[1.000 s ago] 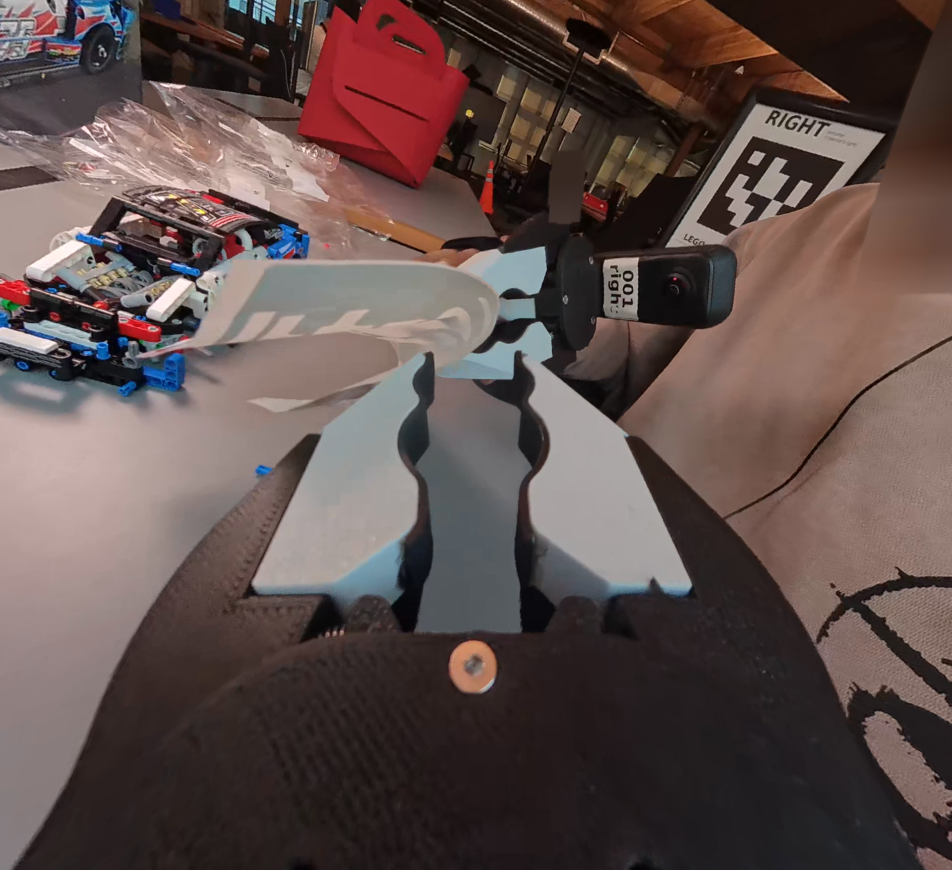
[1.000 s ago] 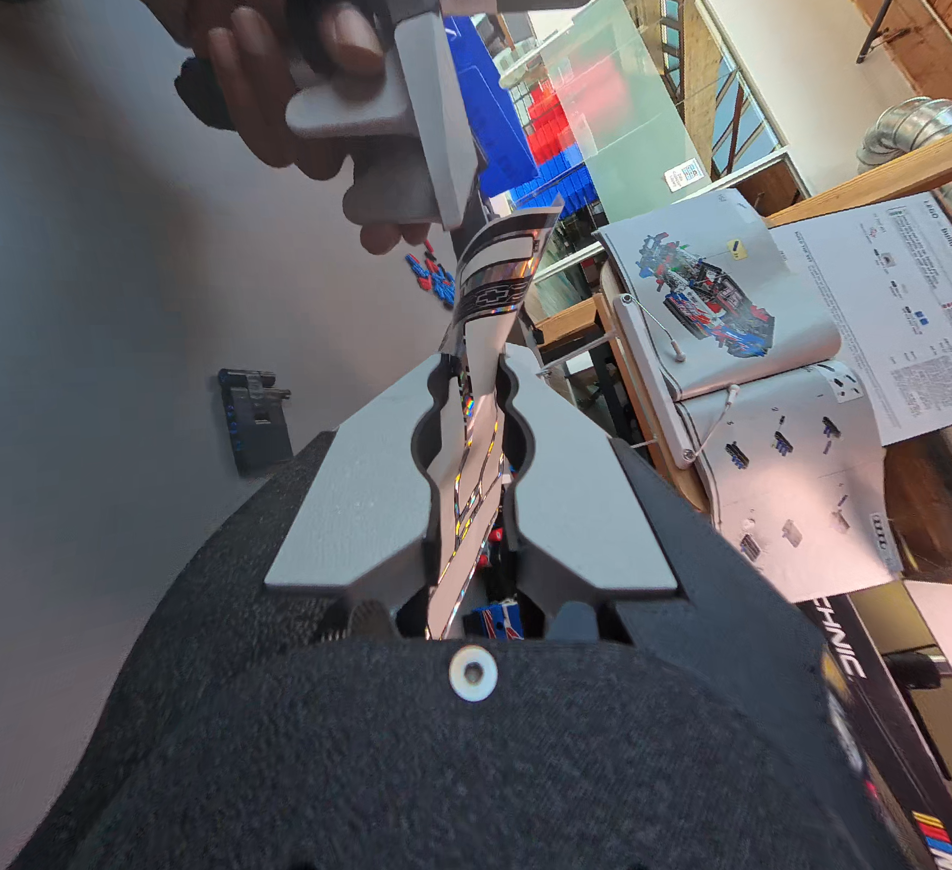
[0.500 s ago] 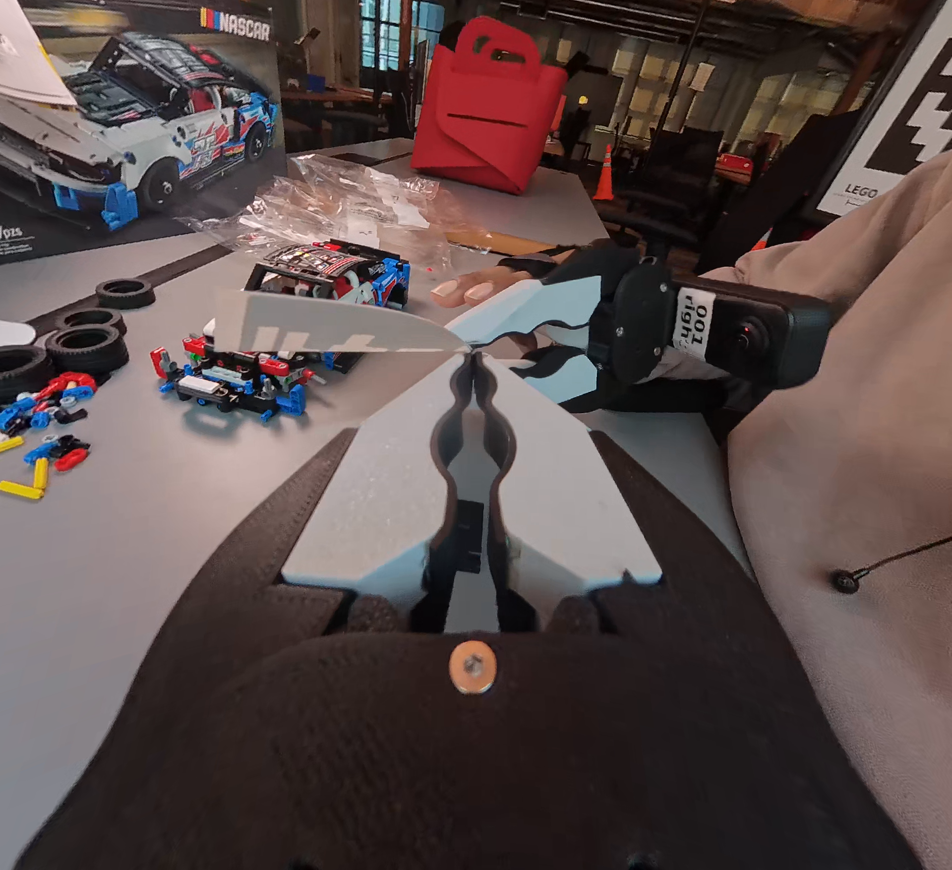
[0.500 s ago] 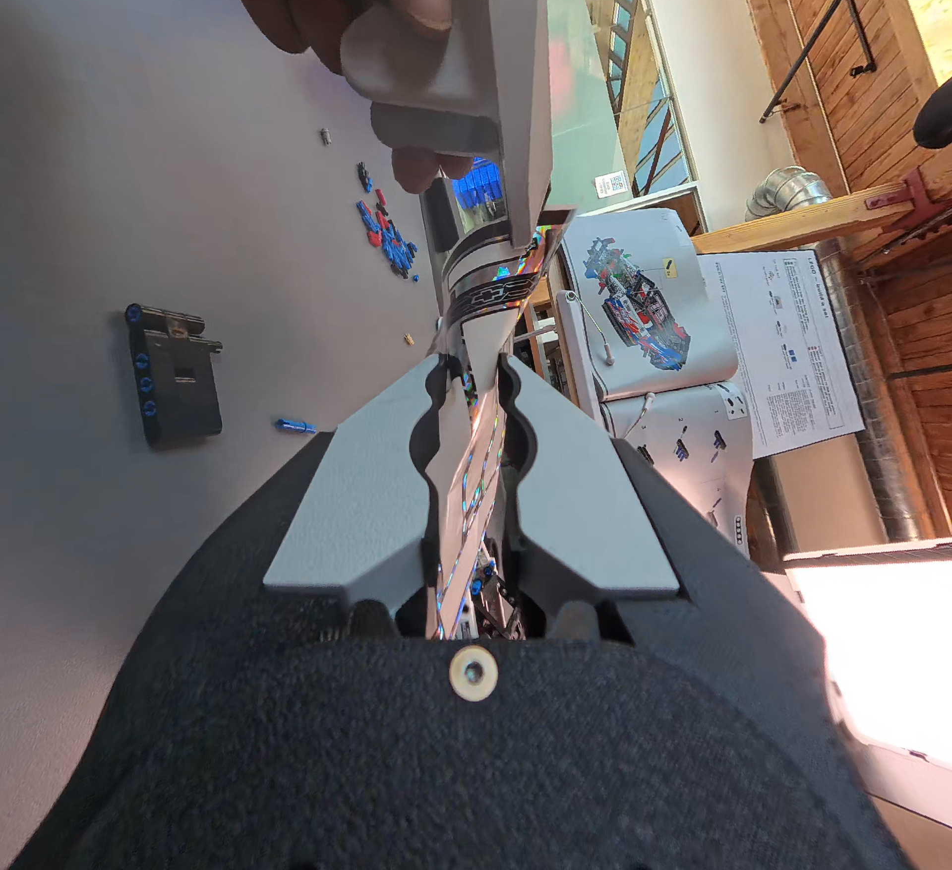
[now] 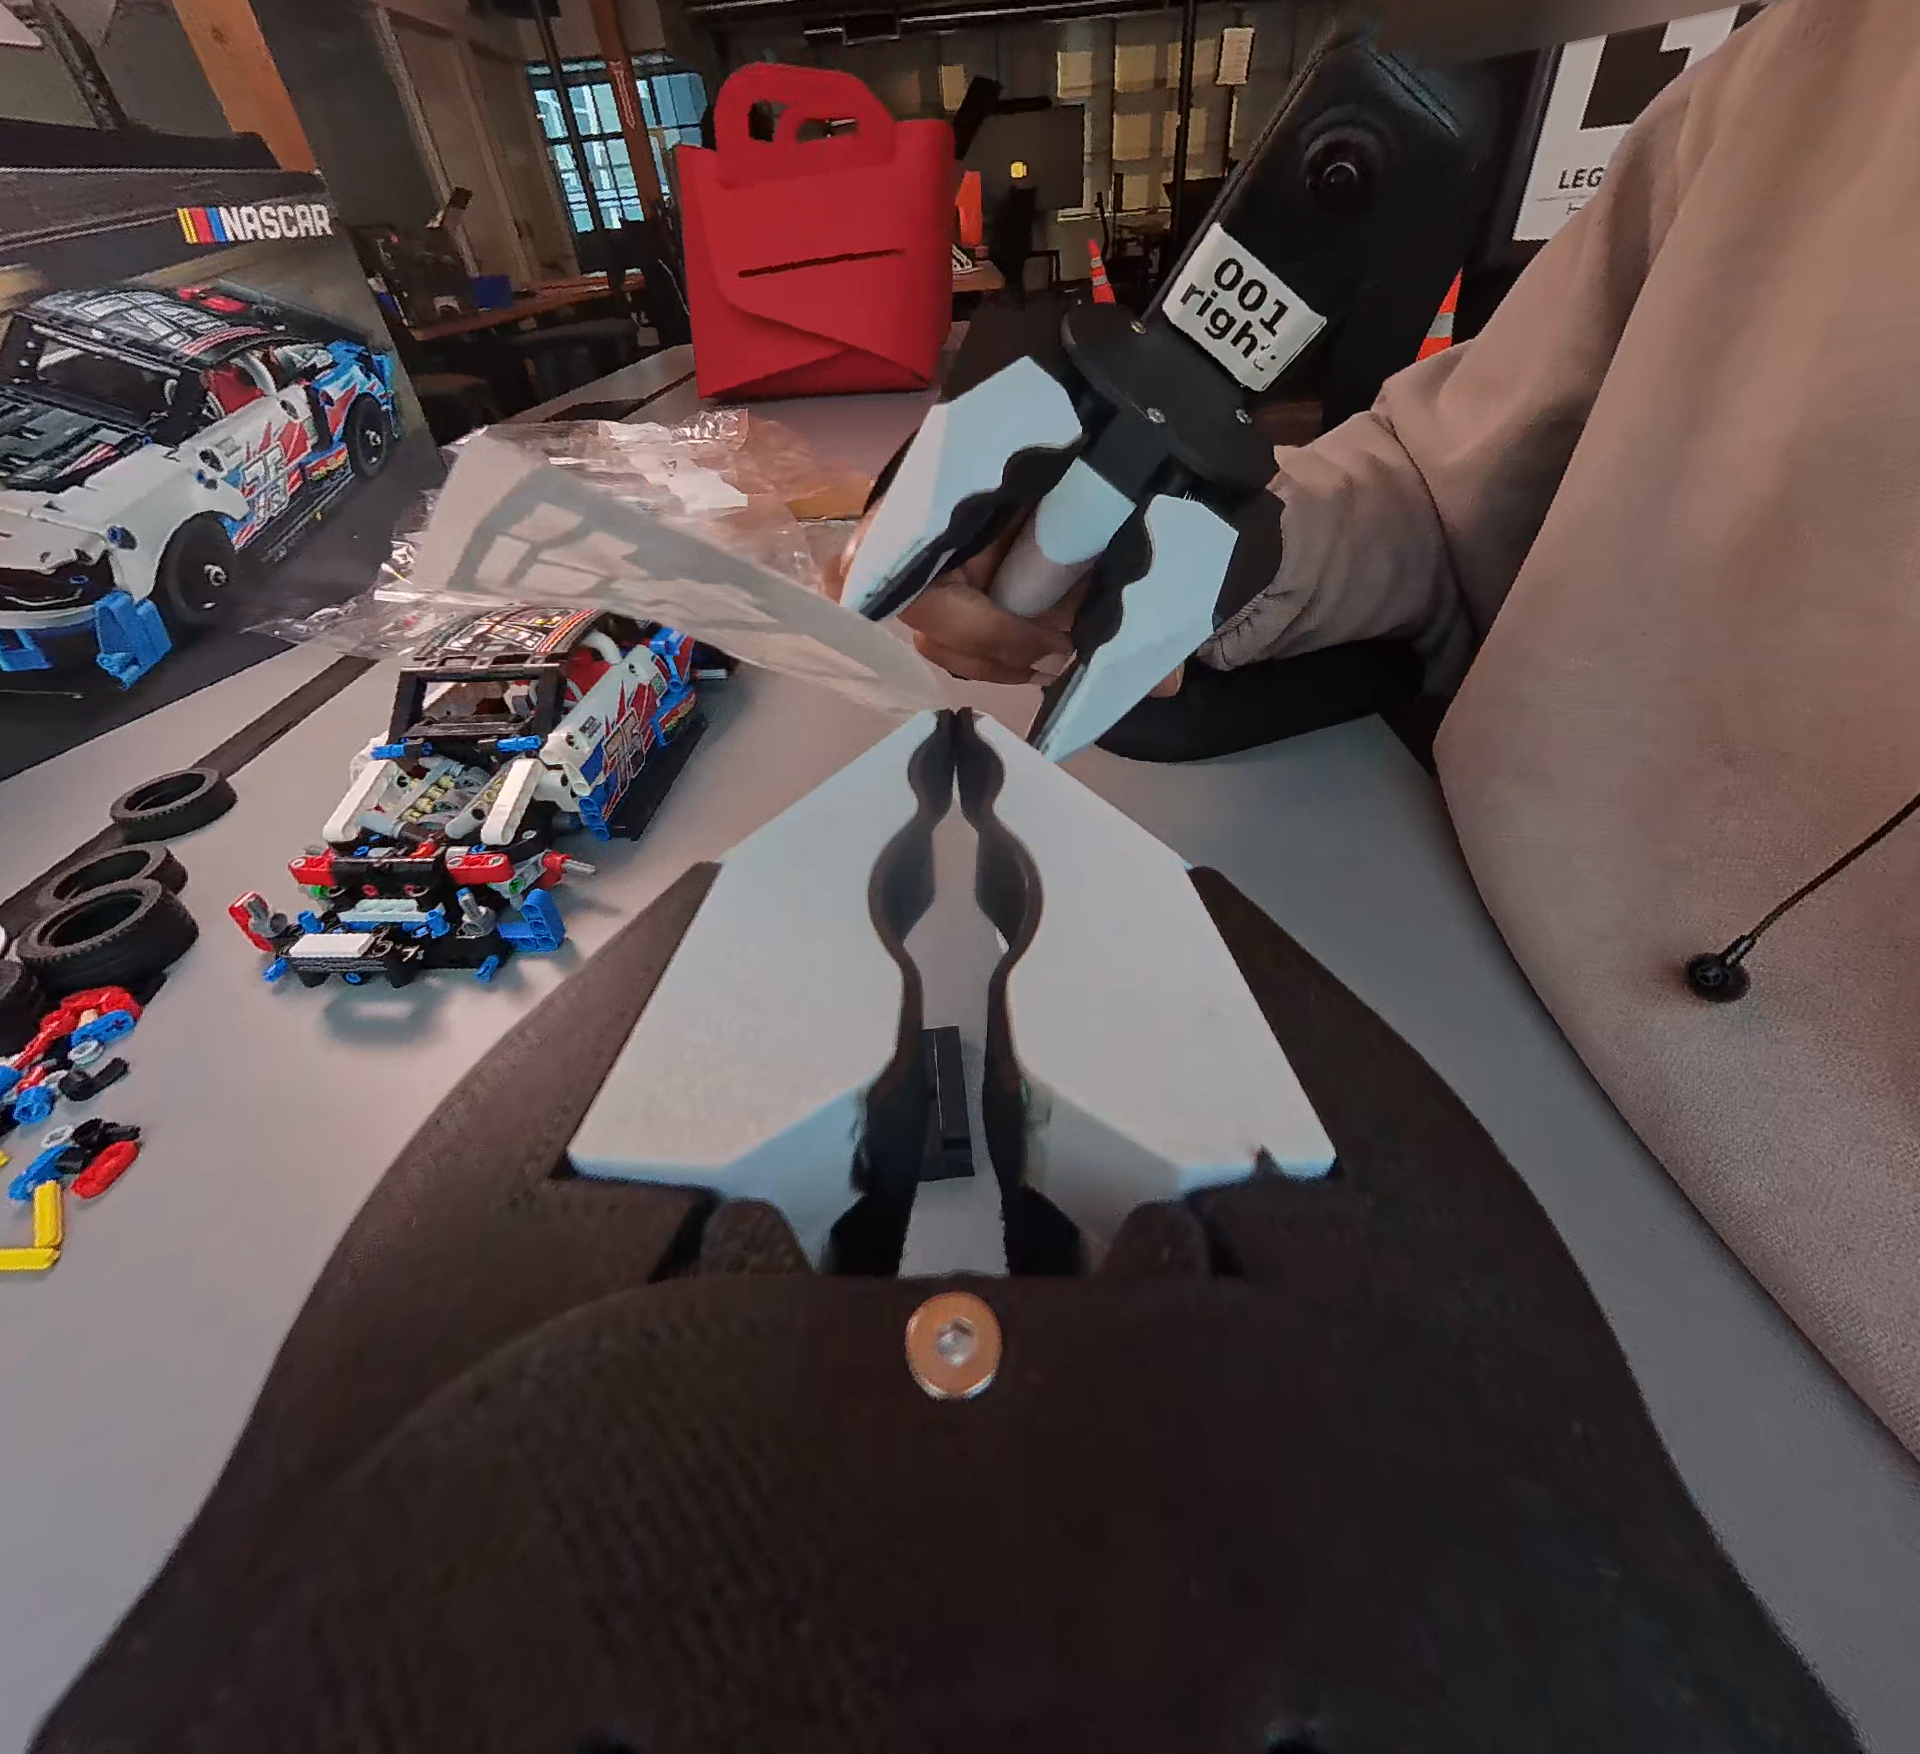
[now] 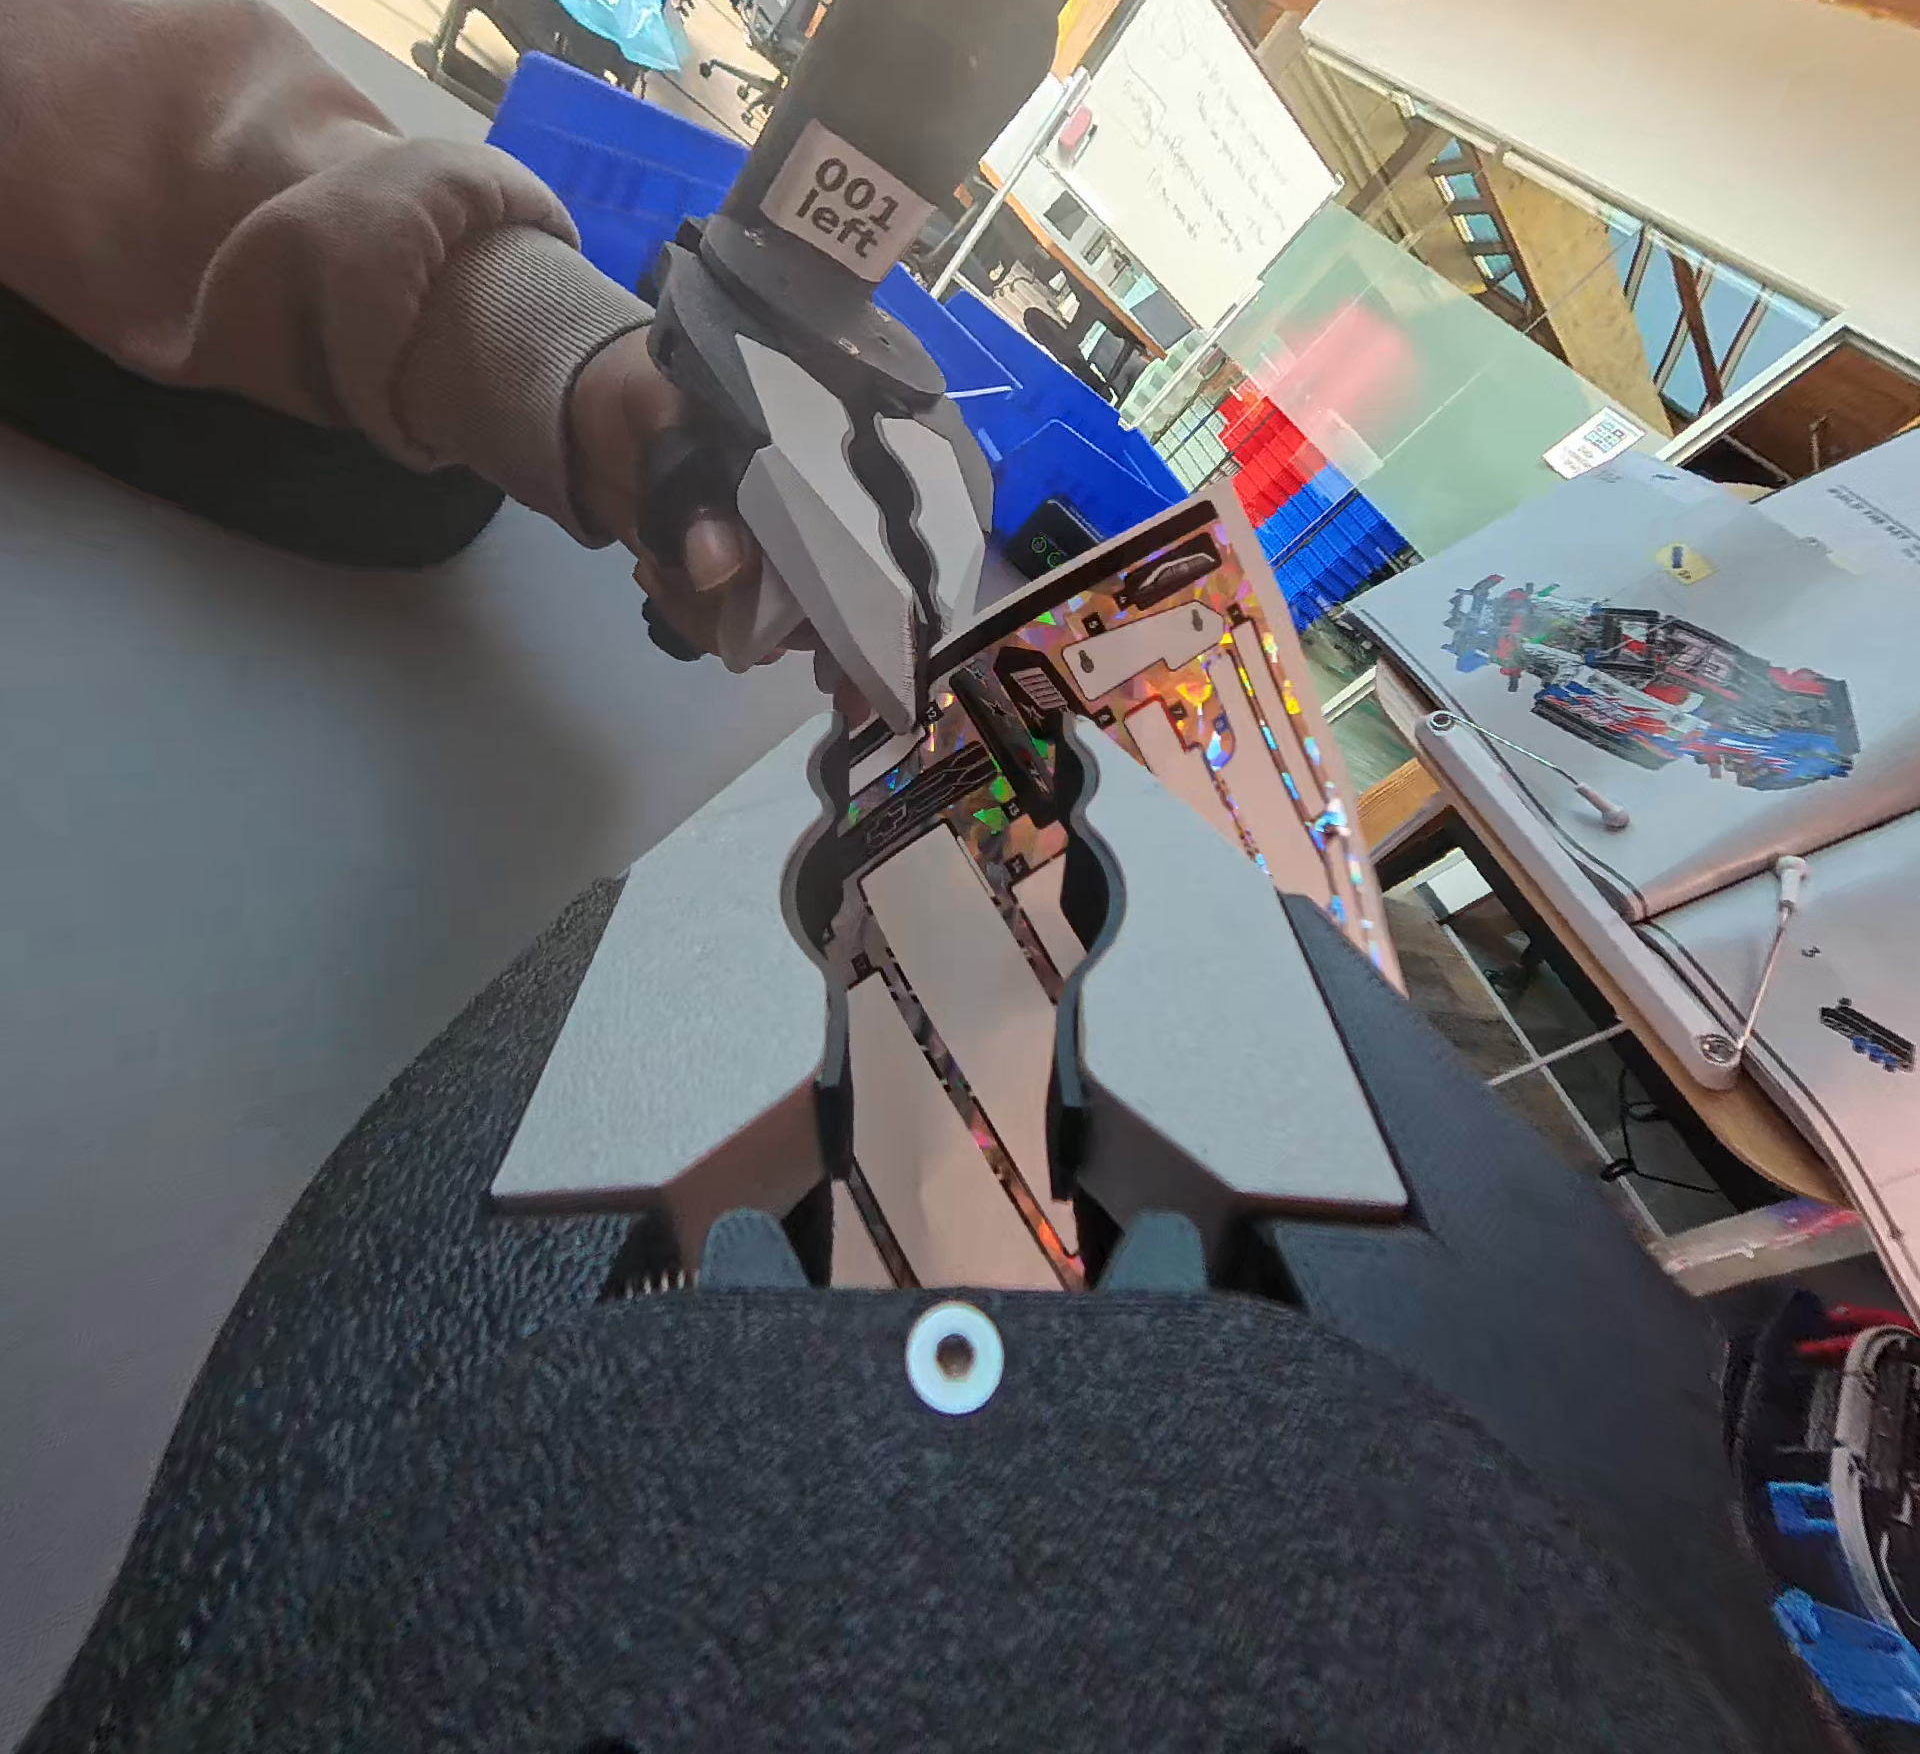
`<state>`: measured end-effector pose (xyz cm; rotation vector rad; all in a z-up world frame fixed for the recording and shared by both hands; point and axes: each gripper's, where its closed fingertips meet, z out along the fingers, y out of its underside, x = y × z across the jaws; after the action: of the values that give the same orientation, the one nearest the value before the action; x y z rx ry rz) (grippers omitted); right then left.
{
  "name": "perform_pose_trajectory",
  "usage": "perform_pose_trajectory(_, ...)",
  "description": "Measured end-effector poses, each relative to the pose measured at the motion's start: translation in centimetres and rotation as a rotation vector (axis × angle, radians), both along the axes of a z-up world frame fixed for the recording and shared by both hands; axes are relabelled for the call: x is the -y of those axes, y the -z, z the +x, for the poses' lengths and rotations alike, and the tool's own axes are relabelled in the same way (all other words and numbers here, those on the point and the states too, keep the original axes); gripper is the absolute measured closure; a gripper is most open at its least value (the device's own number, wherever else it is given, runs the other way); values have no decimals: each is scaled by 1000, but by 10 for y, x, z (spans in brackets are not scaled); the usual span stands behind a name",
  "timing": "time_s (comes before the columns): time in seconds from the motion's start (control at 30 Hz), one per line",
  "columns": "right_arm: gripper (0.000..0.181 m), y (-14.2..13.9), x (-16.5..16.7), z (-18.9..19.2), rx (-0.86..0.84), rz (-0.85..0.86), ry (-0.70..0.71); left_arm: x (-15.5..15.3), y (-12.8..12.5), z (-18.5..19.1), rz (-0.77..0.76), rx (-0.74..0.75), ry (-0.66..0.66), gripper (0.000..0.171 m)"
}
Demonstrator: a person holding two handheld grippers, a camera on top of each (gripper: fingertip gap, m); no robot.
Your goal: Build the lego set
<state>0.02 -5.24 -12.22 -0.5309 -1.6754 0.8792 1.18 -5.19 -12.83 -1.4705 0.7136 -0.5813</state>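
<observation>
- The grey tabletop (image 5: 1278, 873) has bare surface in front of and to the right of the left gripper (image 5: 954, 719); its near-right side is bounded by the person's beige sleeve (image 5: 1662, 561).
- Left of that bare patch stands the partly built white, blue and red brick car (image 5: 499, 769), with loose black rubber tyres (image 5: 104, 920) and small red, blue and yellow pieces (image 5: 62, 1154) at the far left edge of the left wrist view.
- Behind the car lie crumpled clear plastic bags (image 5: 665, 457), the printed set box (image 5: 177, 416) and, farther back, a red folded bag (image 5: 821, 239).
- The left gripper is clenched: its pale fingertips meet on the corner of a thin sticker sheet (image 5: 644, 561), whose plain white back extends up and to the left, above the car.
- In the right wrist view the same sheet (image 6: 1174, 696) shows its printed, holographic face; the left gripper (image 6: 904, 717) pinches the sheet's near-left corner.
- The right gripper (image 6: 951, 738) is spread wide, its grey fingers (image 6: 686, 1008) lying either side of the sheet. Whether they touch it cannot be told.
- In the left wrist view the right gripper (image 5: 956, 665) points down just behind the sheet's pinched corner, its jaws parted.
- To the right, beyond the table edge, an open instruction booklet (image 6: 1662, 665) rests on a tilted stand.
</observation>
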Motion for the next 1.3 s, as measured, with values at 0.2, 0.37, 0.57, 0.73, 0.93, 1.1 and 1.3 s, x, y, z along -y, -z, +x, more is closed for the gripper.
perform_pose_trajectory(0.2, 157, 6, 5, 2, 30, 11, -22, -1, 5, 5, 9, -48, -1, 171)
perform_pose_trajectory(0.37, 161, 10, 8, 3, 59, -16, -47, 2, 6, 8, 38, -105, -2, 171)
perform_pose_trajectory(0.57, 165, 15, 17, 8, 147, -137, -144, 8, 8, 15, 92, -241, 1, 171)
perform_pose_trajectory(0.73, 171, 13, 20, 18, 219, -248, -249, 12, 11, 20, 124, -329, 4, 171)
perform_pose_trajectory(0.93, 180, 11, 16, 18, 208, -246, -237, 7, 15, 18, 112, -358, -32, 171)
perform_pose_trajectory(1.1, 175, 15, 17, 17, 204, -176, -214, 4, 21, 19, 109, -421, -59, 171)
perform_pose_trajectory(1.3, 181, 15, 19, 20, 168, -41, -199, 6, 21, 20, 68, -407, -39, 171)
